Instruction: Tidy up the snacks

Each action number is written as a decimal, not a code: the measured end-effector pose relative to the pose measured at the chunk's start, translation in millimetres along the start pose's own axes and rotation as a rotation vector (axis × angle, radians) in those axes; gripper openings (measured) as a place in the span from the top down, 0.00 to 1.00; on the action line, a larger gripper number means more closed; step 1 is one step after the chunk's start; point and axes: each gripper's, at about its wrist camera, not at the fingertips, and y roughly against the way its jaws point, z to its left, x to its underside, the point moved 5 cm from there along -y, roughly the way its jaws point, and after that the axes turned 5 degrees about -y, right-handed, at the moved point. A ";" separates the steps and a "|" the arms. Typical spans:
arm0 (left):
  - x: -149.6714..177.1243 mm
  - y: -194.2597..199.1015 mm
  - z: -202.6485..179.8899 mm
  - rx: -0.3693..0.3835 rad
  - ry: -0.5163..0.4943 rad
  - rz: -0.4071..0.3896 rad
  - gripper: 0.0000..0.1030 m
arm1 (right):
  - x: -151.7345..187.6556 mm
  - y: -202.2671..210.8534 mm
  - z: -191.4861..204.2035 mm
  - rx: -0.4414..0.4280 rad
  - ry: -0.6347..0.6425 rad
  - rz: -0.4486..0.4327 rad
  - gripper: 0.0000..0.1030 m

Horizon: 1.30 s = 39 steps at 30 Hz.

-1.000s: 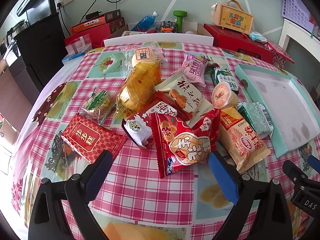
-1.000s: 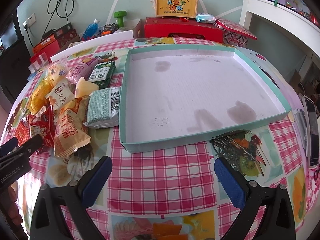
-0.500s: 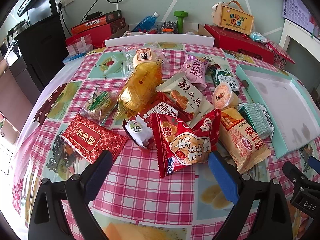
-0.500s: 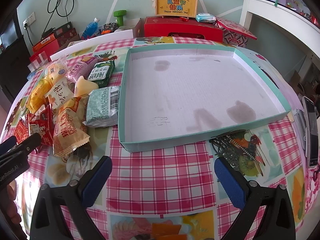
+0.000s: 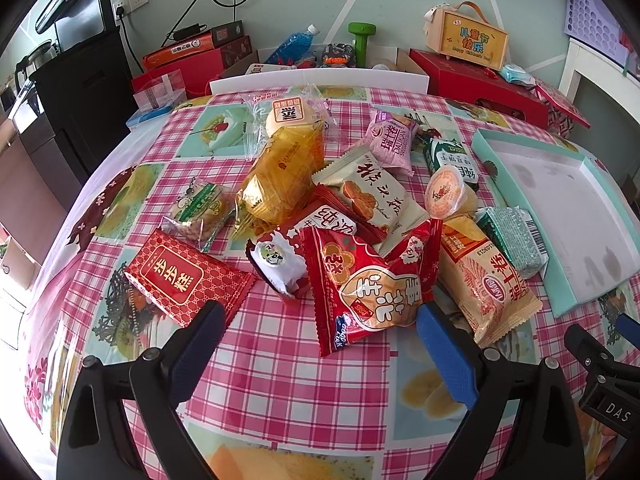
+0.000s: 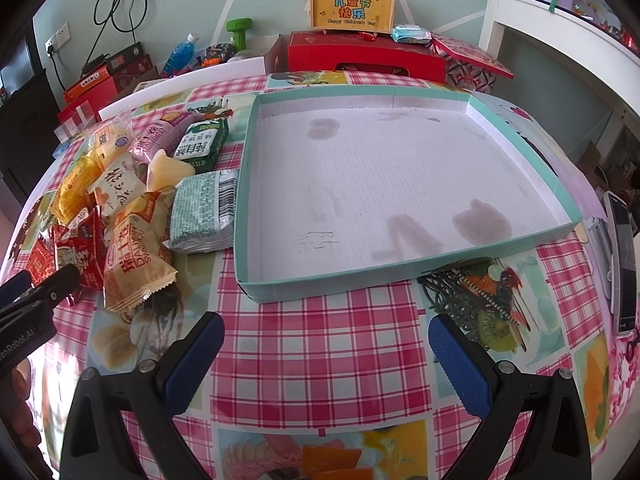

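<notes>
Pink-checked oilcloth is covering the bench (image 5: 280,380) you are working over. In the left wrist view, your left hand-held gripper (image 5: 318,350) is hovering with its blue-padded fingers (image 5: 446,354) spread wide apart, gripping nothing, just short of the snack pile. A red rice-cracker bag (image 5: 366,284) is lying directly ahead between the fingers, overlapping a small red-and-white packet (image 5: 278,262). A flat red cake packet (image 5: 186,278) is sitting to its left, touching the bench just beyond the left finger. An orange Swiss-roll bag (image 5: 486,276) is resting to the right, with a green-patterned packet (image 5: 510,240) leaning against the edge of the teal tray (image 5: 560,280). A jelly cup (image 5: 446,194) and a yellow pastry bag (image 5: 282,176) are lying further back.

In the right wrist view, your right hand-held gripper (image 6: 326,360) is also hanging with its fingers wide apart and nothing between them, facing the near wall of the teal tray (image 6: 320,288), whose white floor is showing faint stains. The snack pile is lying left of the tray; the green-patterned packet (image 6: 204,210) is touching its left wall, with the orange Swiss-roll bag (image 6: 134,252) beside it. A phone (image 6: 624,256) is lying at the bench's right edge.
</notes>
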 end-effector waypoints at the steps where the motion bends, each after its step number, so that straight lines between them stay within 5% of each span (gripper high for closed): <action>1: 0.0 0.1 0.2 0.000 0.000 0.000 0.06 | 0.2 0.1 -0.2 0.000 0.000 0.000 0.00; 23: -2.6 4.0 5.3 -0.005 0.017 -0.012 0.06 | -2.4 3.4 1.5 -0.007 0.005 -0.028 0.00; 30: -9.1 11.0 14.2 -0.001 0.063 -0.029 0.06 | -14.6 33.1 37.6 -0.122 0.080 -0.179 0.00; 39: -16.9 12.4 22.8 0.023 0.115 -0.021 0.08 | -26.0 28.0 80.2 -0.214 0.135 -0.198 0.00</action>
